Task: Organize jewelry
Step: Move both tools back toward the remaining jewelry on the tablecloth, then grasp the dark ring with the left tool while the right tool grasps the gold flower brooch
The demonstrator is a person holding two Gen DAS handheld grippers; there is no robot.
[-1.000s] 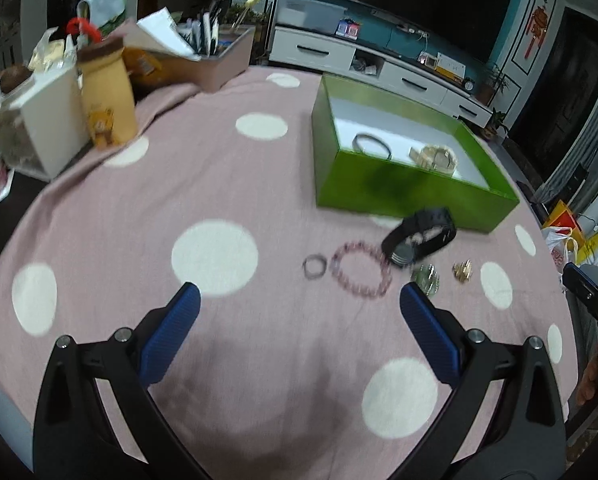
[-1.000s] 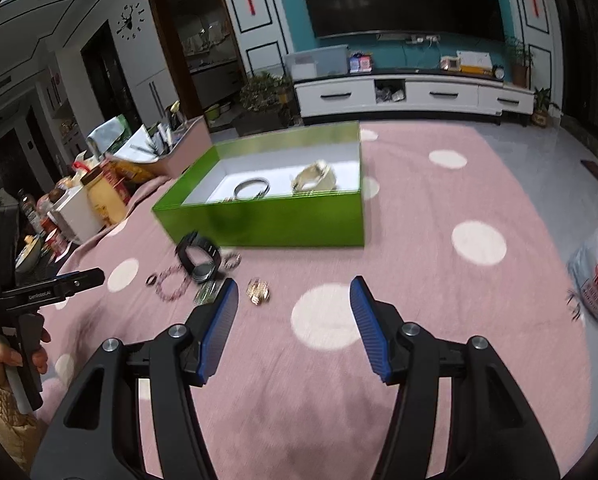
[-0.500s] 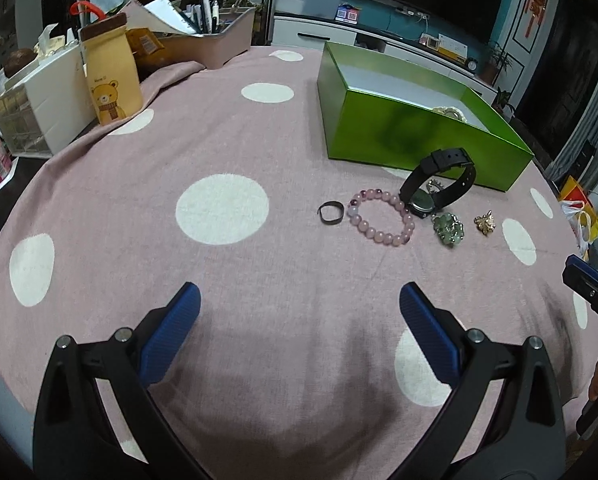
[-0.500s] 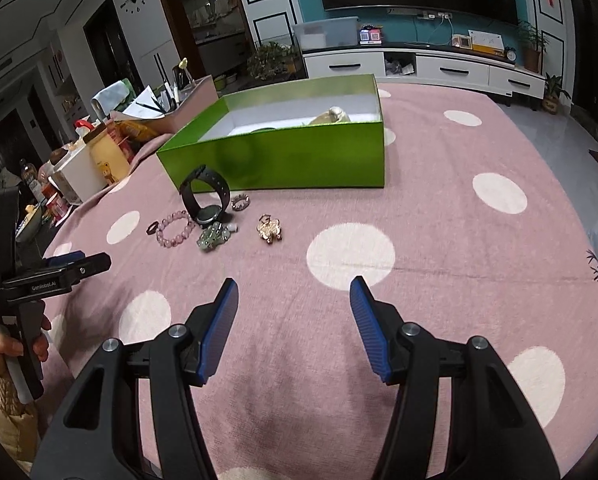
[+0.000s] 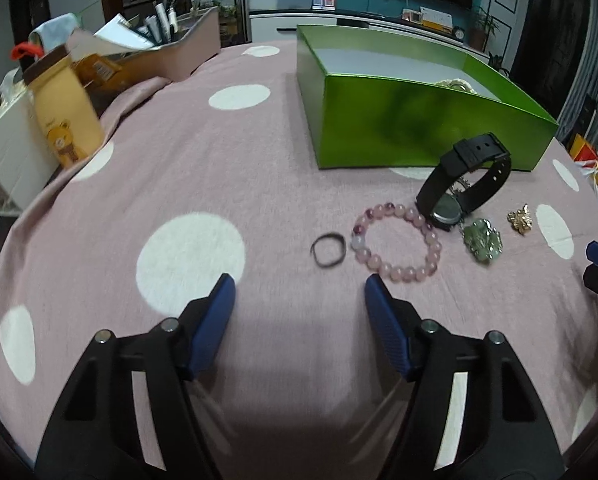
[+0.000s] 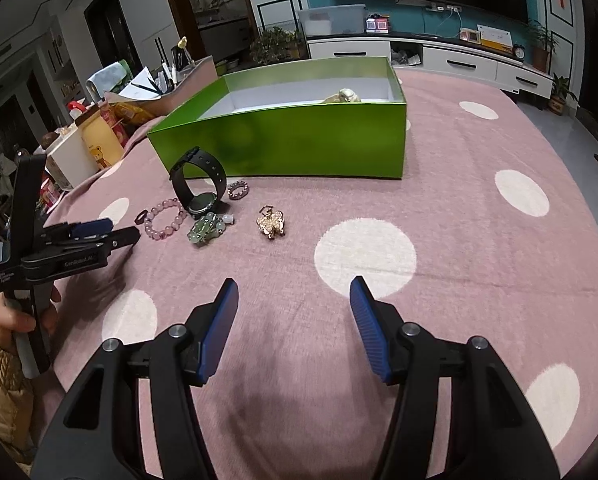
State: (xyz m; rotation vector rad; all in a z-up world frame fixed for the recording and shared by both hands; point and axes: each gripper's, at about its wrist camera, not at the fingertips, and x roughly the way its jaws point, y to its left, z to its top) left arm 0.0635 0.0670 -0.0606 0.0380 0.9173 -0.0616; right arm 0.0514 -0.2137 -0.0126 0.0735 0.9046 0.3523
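A green box [image 5: 399, 128] [image 6: 299, 144] stands on the pink dotted cloth, with a pale beaded piece [image 6: 345, 96] inside. In front of it lie a black watch [image 5: 465, 182] [image 6: 197, 184], a pink bead bracelet [image 5: 397, 246] [image 6: 165, 224], a small dark ring [image 5: 328, 250], a green jade pendant [image 5: 482, 240] [image 6: 207, 230], a gold brooch [image 5: 520, 219] [image 6: 271, 222] and a small studded ring [image 6: 238, 190]. My left gripper [image 5: 299, 296] is open and empty, just short of the dark ring. My right gripper [image 6: 293, 300] is open and empty, short of the brooch.
At the left edge of the table stand a yellow bear carton [image 5: 65, 120], a white box [image 5: 7, 160] and a tray of pens and papers [image 5: 159, 52]. The left gripper also shows in the right wrist view [image 6: 95, 236], held by a hand.
Both grippers have come lower and closer to the jewelry. The left gripper's jaws have narrowed but stay open.
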